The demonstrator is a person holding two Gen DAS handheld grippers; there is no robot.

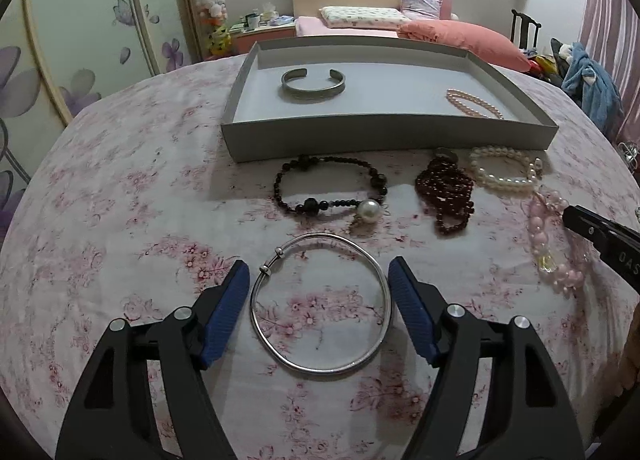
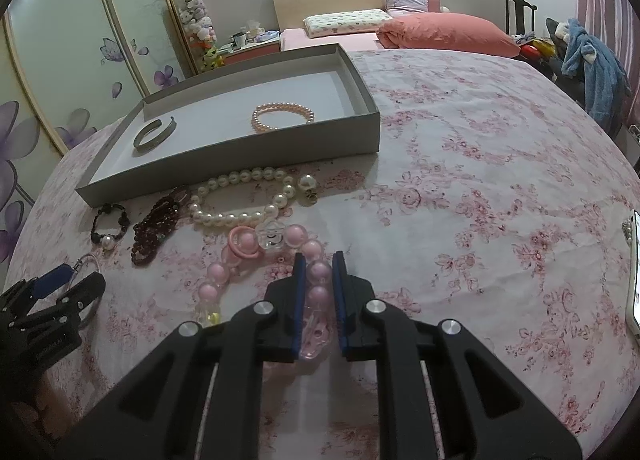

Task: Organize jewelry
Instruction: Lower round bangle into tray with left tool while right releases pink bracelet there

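Observation:
A thin silver bangle (image 1: 320, 370) lies flat on the floral cloth, between the blue pads of my left gripper (image 1: 318, 272). The jaws stand apart on either side of it, close to its rim without clearly pressing. My right gripper (image 2: 318, 260) is shut on a pink bead bracelet (image 2: 320, 272) that still rests on the cloth. The grey tray (image 1: 380, 135) holds a silver cuff (image 1: 312, 85) and a pink pearl bracelet (image 1: 474, 101). In front of the tray lie a black bead bracelet (image 1: 332, 187), a dark red bead strand (image 1: 446, 195) and a white pearl bracelet (image 1: 506, 171).
The round table's floral cloth (image 2: 480, 179) stretches bare to the right of the tray. A white flat object (image 2: 634, 280) sits at the far right edge. Behind the table are a bed with a pink pillow (image 2: 448, 33) and a chair with blue clothing (image 2: 596, 71).

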